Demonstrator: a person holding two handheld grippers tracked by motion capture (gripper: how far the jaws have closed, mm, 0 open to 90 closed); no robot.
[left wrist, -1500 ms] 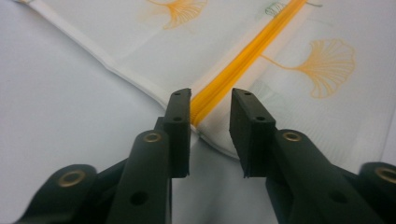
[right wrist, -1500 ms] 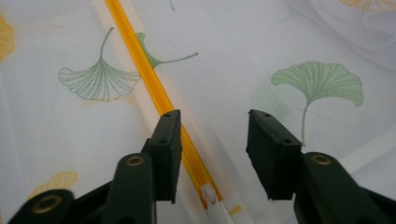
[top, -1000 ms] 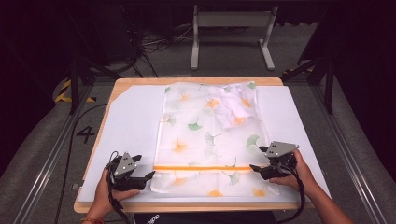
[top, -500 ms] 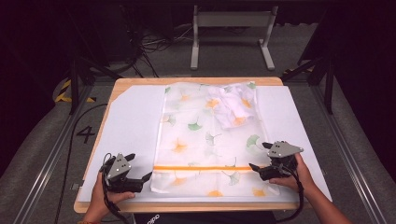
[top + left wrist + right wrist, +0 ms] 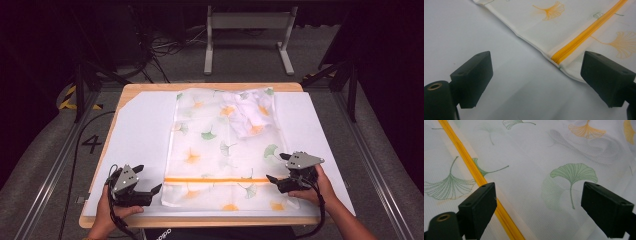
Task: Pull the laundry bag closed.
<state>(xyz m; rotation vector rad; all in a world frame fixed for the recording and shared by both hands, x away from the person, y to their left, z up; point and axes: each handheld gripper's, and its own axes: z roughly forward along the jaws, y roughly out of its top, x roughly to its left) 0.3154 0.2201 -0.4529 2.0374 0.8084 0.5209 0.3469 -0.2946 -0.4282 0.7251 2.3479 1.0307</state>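
We have the white sheet (image 5: 140,140) covering the table (image 5: 150,87) under both tools, and on it the mesh laundry bag (image 5: 220,150) printed with ginkgo leaves lies flat between our two grippers, its bundled white garment (image 5: 247,117) well ahead of the right one. The bag's near left corner sits just ahead of the left gripper (image 5: 150,187), whose jaws stand wide apart over bare sheet with nothing between them; they have just been opening. The right gripper (image 5: 279,171) hovers over the bag's right side, jaws likewise spread and empty after just opening, with only mesh beneath them. The orange zipper (image 5: 215,179) runs from one gripper towards the other and passes beside the right gripper's left jaw.

The main risk, as we judge it, is pinching the sheet along with the thin mesh, dragging both. Grabbing the two sides unevenly could skew the bag and shift the garment inside. A jaw closing on the zipper itself might slip off its ridge.
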